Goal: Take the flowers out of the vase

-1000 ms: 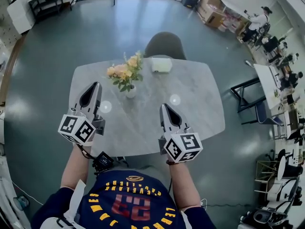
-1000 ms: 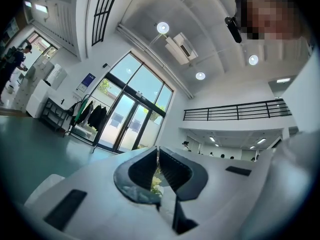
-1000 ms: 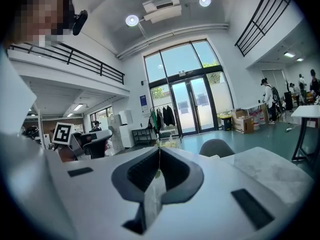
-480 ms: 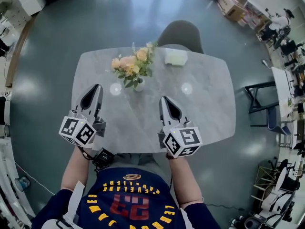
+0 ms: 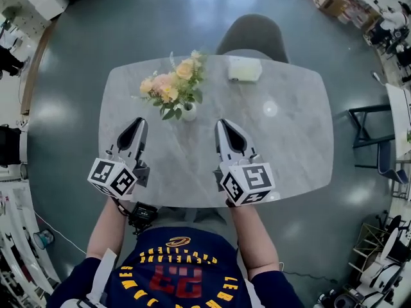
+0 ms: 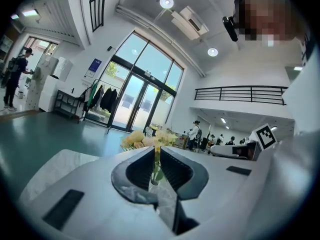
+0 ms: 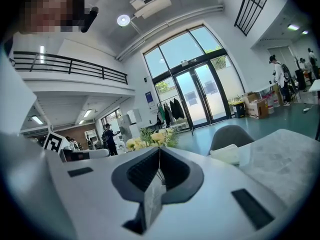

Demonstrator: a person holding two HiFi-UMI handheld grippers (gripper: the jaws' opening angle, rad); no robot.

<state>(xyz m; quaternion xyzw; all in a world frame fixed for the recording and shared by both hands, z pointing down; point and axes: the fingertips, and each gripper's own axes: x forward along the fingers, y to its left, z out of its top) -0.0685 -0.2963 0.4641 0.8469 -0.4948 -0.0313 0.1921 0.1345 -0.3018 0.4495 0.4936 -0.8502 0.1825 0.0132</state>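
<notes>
marble table [image 5: 289,146] carries a white vase [image 5: 189,112] of flowers [image 5: 170,87]. left gripper [image 5: 139,122] and right gripper [image 5: 222,124] sit short of it, apparently clear of the tabletop, both with jaws closed and empty.

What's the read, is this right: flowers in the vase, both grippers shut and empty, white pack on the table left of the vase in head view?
One error: the head view shows the white pack right of the vase, by the table's far edge. The rest holds: flowers in the vase, left gripper and right gripper shut and empty.
</notes>
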